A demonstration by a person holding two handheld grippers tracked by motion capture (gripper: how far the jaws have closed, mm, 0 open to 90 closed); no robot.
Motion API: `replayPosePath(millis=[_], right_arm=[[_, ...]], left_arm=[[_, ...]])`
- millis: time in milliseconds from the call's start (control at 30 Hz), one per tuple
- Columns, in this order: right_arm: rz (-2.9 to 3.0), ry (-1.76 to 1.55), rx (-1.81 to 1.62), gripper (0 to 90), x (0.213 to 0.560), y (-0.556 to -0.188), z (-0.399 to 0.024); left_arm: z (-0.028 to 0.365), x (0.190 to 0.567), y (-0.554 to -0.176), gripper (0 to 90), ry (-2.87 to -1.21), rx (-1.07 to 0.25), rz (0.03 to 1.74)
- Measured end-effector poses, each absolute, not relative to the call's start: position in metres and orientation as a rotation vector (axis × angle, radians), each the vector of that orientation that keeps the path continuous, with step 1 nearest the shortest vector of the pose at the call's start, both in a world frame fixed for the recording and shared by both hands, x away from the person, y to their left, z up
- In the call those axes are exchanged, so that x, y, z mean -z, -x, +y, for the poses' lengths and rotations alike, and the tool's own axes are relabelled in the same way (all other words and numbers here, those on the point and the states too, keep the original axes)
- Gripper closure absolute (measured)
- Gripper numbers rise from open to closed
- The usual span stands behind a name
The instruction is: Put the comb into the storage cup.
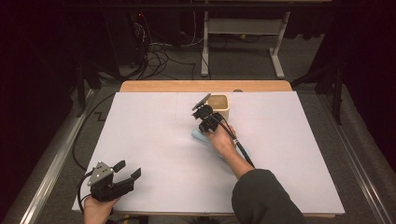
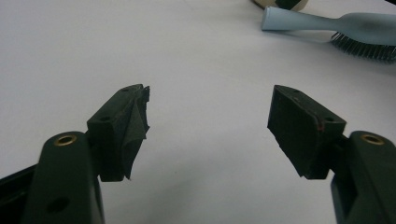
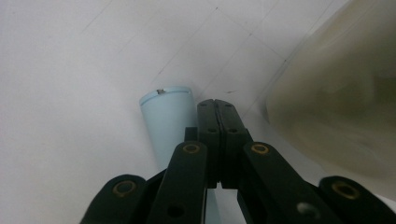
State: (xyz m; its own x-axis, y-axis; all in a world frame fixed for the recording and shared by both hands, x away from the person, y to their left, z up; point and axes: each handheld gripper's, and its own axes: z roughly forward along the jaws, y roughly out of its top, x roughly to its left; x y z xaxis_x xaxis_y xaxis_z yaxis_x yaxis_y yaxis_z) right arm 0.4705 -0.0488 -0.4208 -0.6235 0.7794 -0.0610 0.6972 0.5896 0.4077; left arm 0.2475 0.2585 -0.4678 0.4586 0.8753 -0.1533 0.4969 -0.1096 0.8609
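Note:
A light blue hairbrush [image 1: 198, 136] lies on the white table top [image 1: 154, 140], partly under the person's right hand. In the right gripper view its handle end [image 3: 167, 115] sits just left of and below my right gripper [image 3: 216, 103], whose jaws are pressed together with nothing between them. In the high view the right gripper [image 1: 204, 125] hovers over the brush handle, close to a cream container [image 1: 219, 103]. My left gripper [image 1: 129, 169] rests near the front left edge, far from the brush, jaws wide apart [image 2: 210, 107] and empty. The brush [image 2: 327, 22] lies far off in the left gripper view, bristles facing sideways.
The cream container [image 3: 336, 102] stands just right of the right gripper's jaws, at the table's far middle. A wooden strip [image 1: 205, 86] edges the far side. Cables and a desk frame [image 1: 243, 37] are on the floor beyond.

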Motion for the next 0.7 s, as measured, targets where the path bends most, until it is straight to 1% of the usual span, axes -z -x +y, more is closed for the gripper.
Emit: replayPosePath(millis=[700], right_arm=[[2.653, -1.200, -0.507, 90.0, 0.4211, -0.4620, -0.0444]], left_arm=[[0.2591, 0.4677, -0.2474, 29.4, -1.758, -0.499, 1.178]])
